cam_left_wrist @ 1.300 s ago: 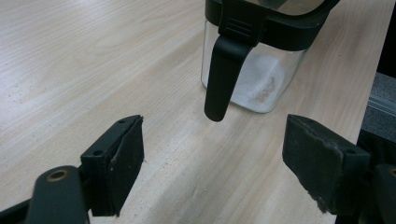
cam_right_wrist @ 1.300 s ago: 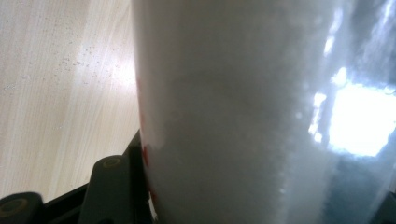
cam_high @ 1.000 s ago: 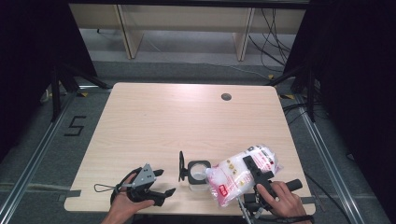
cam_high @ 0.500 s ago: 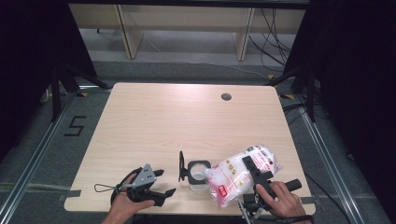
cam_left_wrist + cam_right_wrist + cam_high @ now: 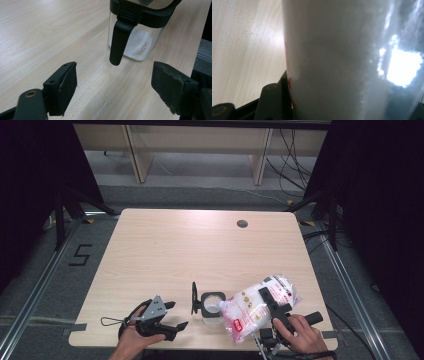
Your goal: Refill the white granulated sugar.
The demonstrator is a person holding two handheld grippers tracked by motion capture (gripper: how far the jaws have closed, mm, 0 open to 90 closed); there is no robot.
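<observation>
A clear glass jar (image 5: 212,309) with a black rim stands near the table's front edge, its black lid (image 5: 194,297) flipped up at its left. White granules lie in the bottom of the jar (image 5: 140,42). My right gripper (image 5: 268,300) is shut on a clear bag of white granules (image 5: 250,312) with red print, tilted down to the left with its low end at the jar's rim. The bag (image 5: 342,62) stands close in the right gripper view beside one black finger (image 5: 273,100). My left gripper (image 5: 177,316) rests open left of the jar; the jar's black clasp (image 5: 118,42) hangs beyond the open gripper (image 5: 113,75).
The light wooden table (image 5: 200,250) has a round cable hole (image 5: 242,224) at the back right. Its front edge runs just below both hands. Shelving legs (image 5: 135,155) and cables lie on the floor beyond it.
</observation>
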